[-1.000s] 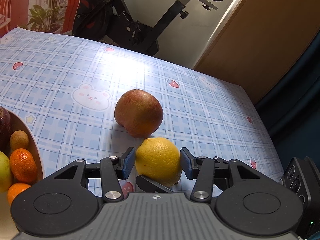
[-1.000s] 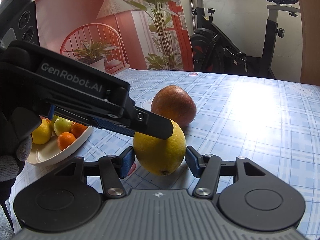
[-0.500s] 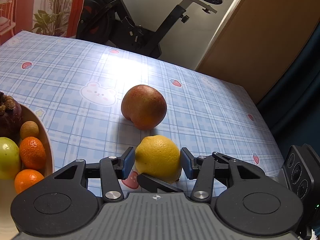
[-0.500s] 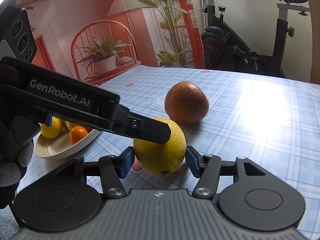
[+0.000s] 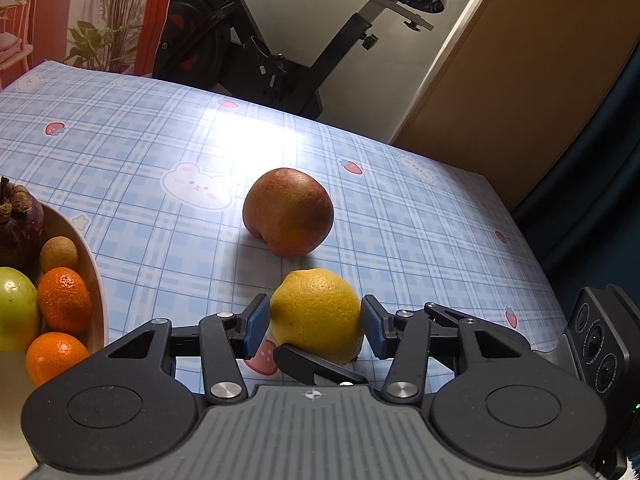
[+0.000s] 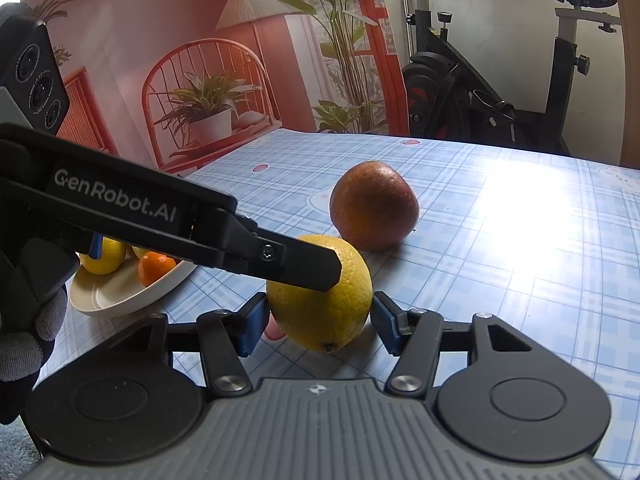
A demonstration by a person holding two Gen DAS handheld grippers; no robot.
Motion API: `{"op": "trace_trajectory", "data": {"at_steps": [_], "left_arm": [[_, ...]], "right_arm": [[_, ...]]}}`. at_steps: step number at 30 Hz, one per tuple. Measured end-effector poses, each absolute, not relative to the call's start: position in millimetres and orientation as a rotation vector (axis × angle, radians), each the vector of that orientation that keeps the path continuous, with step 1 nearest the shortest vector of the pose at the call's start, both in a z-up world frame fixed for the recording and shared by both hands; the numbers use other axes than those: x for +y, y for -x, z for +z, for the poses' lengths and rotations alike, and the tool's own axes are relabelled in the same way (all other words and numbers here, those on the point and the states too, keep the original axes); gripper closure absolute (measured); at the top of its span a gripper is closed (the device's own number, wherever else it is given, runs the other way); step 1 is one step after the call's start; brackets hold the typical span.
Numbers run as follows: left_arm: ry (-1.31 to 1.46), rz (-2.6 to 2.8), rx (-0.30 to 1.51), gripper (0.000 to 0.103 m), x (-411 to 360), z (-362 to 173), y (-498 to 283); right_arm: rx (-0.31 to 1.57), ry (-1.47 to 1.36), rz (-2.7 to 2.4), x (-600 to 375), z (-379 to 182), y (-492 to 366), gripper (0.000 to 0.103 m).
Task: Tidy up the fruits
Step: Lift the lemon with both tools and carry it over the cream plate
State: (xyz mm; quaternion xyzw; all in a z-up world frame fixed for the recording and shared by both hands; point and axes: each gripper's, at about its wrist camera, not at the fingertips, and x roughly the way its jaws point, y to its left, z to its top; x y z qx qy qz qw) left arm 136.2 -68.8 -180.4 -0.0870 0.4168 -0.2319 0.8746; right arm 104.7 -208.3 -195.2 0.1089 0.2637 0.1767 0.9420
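A yellow lemon (image 5: 316,312) sits between the blue pads of my left gripper (image 5: 314,326), which is shut on its sides. In the right wrist view the same lemon (image 6: 336,304) is also pinched by my right gripper (image 6: 318,320), shut on it from another angle. One of the left gripper's fingers (image 6: 296,264) crosses over the lemon's top. One of the right gripper's fingers (image 5: 316,364) shows under the lemon. A red-orange apple (image 5: 288,212) (image 6: 374,206) lies on the table just beyond. A cream plate (image 5: 94,280) (image 6: 120,296) of fruit stands to the left.
The plate holds a mangosteen (image 5: 18,220), tangerines (image 5: 64,300), a green fruit (image 5: 16,308) and a small brown fruit (image 5: 58,254). The blue checked tablecloth (image 5: 120,140) ends at the right edge (image 5: 532,248). An exercise bike (image 5: 280,52) stands behind. A gloved hand (image 6: 24,320) holds the left gripper.
Both grippers keep their hold on the lemon. The views have drifted slightly: the apple sits a little further right in frame and more of the plate shows at the left.
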Motion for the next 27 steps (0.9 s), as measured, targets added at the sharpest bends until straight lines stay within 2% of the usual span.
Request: {"op": "trace_trajectory", "data": {"at_steps": [15, 27], "left_arm": [[0.188, -0.508, 0.889, 0.051, -54.8, -162.6, -128.1], [0.264, -0.475, 0.83, 0.052, 6.8, -121.5, -111.6]], "right_arm": [[0.526, -0.213, 0.337, -194.8, -179.1, -89.9, 0.044], [0.488, -0.159, 0.377, -144.7, -132.3, -93.4, 0.044]]}}
